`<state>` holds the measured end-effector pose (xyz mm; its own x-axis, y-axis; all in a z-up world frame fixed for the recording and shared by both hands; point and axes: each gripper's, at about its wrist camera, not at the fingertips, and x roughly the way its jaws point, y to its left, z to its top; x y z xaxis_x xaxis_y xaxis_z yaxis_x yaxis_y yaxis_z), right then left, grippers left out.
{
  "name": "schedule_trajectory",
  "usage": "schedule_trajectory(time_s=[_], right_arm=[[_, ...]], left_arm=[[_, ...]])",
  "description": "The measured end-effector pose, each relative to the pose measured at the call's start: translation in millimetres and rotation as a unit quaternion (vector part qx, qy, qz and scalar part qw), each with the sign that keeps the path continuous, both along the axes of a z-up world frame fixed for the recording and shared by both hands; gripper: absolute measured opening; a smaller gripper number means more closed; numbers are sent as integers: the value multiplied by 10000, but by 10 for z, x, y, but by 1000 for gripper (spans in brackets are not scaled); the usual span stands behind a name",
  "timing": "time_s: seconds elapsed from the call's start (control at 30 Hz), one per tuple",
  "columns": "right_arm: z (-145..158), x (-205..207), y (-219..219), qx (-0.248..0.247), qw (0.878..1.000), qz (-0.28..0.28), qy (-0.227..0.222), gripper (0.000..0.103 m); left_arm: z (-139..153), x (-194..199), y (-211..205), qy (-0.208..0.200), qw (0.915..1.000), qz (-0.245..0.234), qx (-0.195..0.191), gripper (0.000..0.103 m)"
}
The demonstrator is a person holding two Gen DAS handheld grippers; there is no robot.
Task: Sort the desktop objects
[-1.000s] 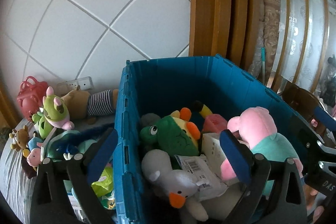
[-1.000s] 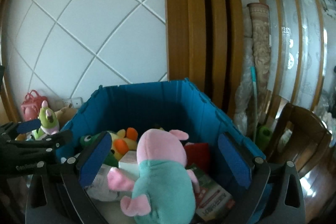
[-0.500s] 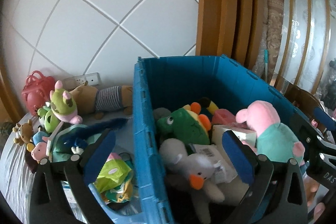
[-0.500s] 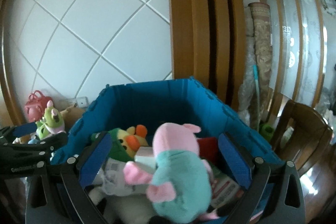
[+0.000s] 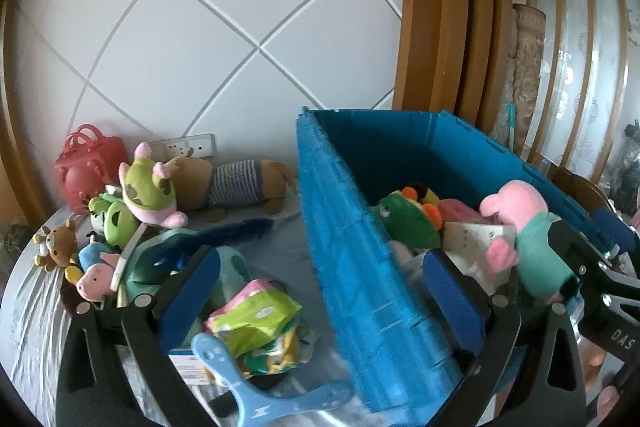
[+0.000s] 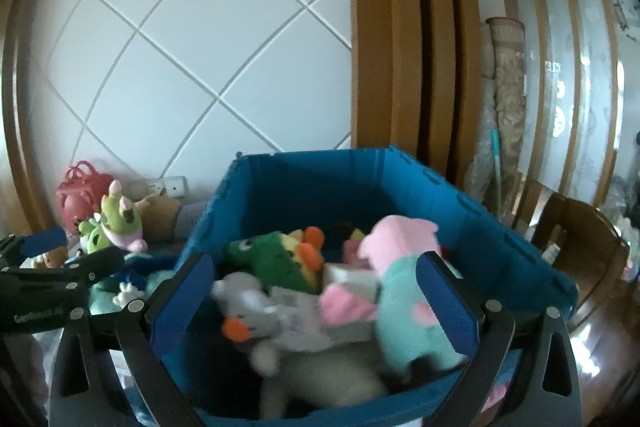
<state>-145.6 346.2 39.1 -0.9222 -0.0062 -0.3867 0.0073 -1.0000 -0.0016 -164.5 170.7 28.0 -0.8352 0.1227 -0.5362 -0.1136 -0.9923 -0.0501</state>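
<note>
Now the left gripper [image 5: 320, 291] is standing wide and empty across the blue crate [image 5: 360, 267] wall; the right gripper [image 6: 316, 291], also wide, is holding nothing above the pig plush [image 6: 404, 279].

"DAS" on right gripper [image 5: 600, 259]; rest unreadable.

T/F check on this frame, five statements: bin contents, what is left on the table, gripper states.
1. The pink pig plush lies inside the blue bin. True.
2. The red basket is in the bin. False: it stands on the table by the wall.
3. The left gripper holds a toy. False: its jaws stand wide open, empty, straddling the bin's wall.
4. The brown plush in a striped shirt lies on the table, outside the bin. True.
5. The right gripper is shut. False: open, nothing clamped.
</note>
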Motion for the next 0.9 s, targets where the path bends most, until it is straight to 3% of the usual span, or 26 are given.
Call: schedule_trajectory(time_s=[0.37, 0.5, 0.77, 0.9], right_arm=[[-200, 272, -1130, 36, 9999, 73, -147, 103], [-301, 260, -1514, 84, 9992, 333, -224, 103], [-377, 82, -1931, 176, 9958, 835, -321, 103], [-369, 210, -1957, 135, 9960, 846, -254, 103]], left_arm=[[-233, 190, -1149, -184, 9998, 74, -15, 103], [-347, 220, -1448, -271, 9992, 269, -111, 103], [-470, 262, -1885, -437, 9959, 789, -40, 103], [-493, 457, -2039, -431, 9940, 1005, 7, 103]])
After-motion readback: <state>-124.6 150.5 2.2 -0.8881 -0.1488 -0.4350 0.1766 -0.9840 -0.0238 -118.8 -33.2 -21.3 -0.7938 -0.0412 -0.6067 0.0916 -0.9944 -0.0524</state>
